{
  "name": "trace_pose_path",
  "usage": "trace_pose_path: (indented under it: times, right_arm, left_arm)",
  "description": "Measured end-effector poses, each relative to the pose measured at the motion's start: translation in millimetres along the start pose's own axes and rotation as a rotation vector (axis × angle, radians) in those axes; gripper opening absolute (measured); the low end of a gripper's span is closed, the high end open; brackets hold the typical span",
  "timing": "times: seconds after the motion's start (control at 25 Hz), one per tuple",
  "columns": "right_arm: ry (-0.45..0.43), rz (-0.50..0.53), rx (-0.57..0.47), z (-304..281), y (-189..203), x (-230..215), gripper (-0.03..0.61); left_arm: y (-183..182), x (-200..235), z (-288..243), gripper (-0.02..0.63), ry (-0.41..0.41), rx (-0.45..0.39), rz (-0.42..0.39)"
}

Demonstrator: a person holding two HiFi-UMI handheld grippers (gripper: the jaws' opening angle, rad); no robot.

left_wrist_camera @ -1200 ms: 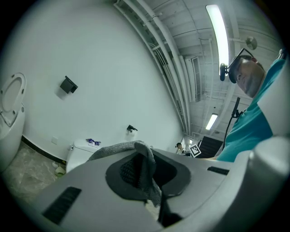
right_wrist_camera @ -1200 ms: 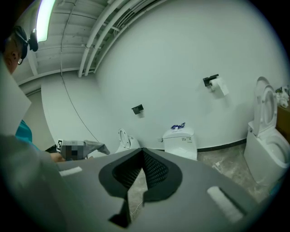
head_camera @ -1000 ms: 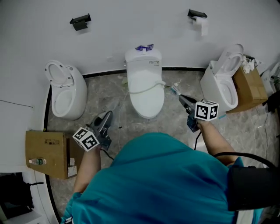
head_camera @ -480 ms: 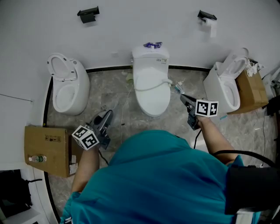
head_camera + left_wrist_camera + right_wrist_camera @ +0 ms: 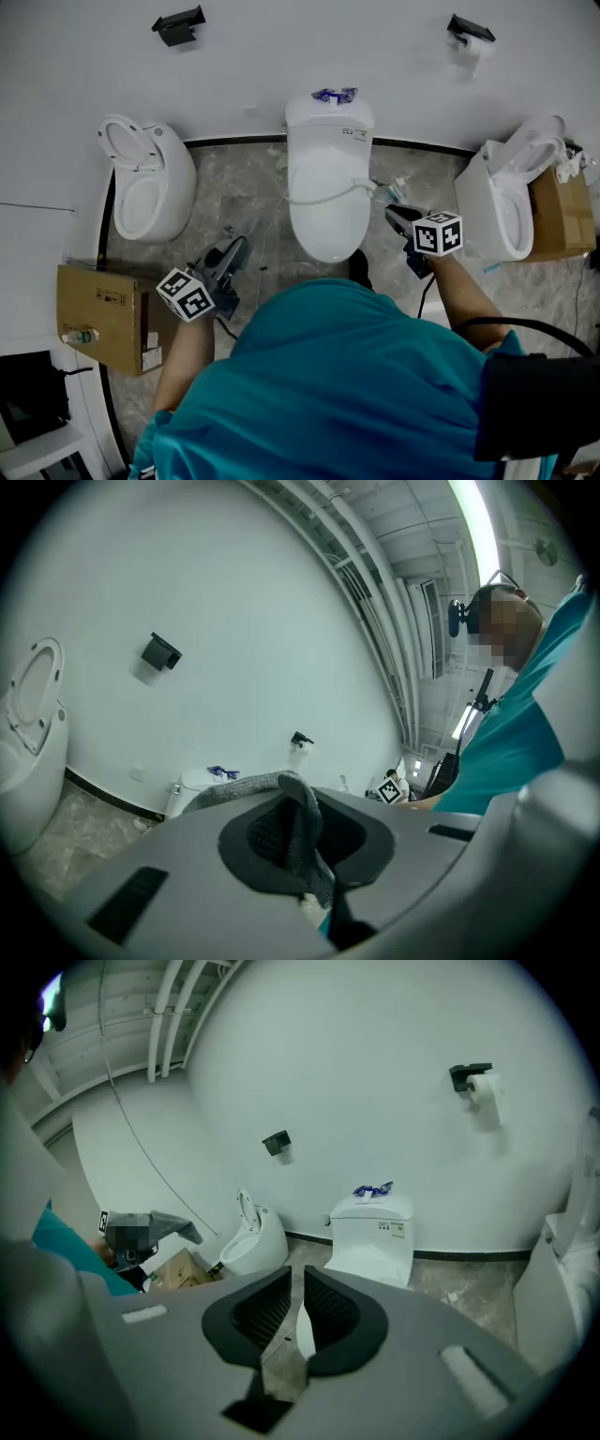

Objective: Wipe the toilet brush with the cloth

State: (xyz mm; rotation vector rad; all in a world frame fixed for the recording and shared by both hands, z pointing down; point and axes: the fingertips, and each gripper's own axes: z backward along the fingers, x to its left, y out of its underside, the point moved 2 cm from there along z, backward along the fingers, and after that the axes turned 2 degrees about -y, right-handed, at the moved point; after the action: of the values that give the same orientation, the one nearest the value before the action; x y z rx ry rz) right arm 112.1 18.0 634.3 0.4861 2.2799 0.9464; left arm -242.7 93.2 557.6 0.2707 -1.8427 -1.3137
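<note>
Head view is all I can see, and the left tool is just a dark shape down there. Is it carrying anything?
Observer: Yes. The left gripper view shows the left gripper with its jaws closed on a grey knitted cloth.
Visitor: And the right one?
Observer: The right gripper view shows the right gripper empty. Its jaws have just been opening, and only a narrow gap stands between them.

White wall (image 5: 281, 56) across top; grey marbled floor (image 5: 244, 202); left toilet (image 5: 150, 187), centre toilet (image 5: 326, 187), right toilet (image 5: 511, 202); cardboard box (image 5: 98, 319) lower left; second box (image 5: 562, 211) right edge.
</note>
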Motion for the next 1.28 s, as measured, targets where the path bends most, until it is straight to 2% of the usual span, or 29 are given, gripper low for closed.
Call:
trace_pose_path:
  times: [0.24,0.4,0.52,0.68,0.84,1.08,1.28]
  right_arm:
    - [-0.083,0.082,0.088,-25,-48,-110,0.026]
    - [-0.12,0.153,0.157,-40,-64,-165,0.031]
    - [-0.135,0.185,0.201,-56,-64,-194,0.043]
    - [-0.153,0.281,0.274,-89,-55,-209,0.074]
    - [-0.143,0.393,0.365,-130,-37,-213,0.133]
    - [-0.086,0.548,0.526,-186,5,-213,0.181]
    - [-0.033,0.714,0.648,-239,46,-232,0.226]
  left_arm:
    - [-8,5,-138,0.023,-0.062,-0.011,0.123]
    - [-17,1,-212,0.023,-0.074,0.024,0.118]
    - [-20,2,-248,0.023,-0.079,0.063,0.105]
    - [-17,16,-269,0.023,-0.084,0.101,0.121]
    - [-5,45,-278,0.023,-0.068,0.146,0.148]
    - [16,101,-281,0.023,0.003,0.255,0.198]
    - [37,146,-282,0.023,0.03,0.351,0.216]
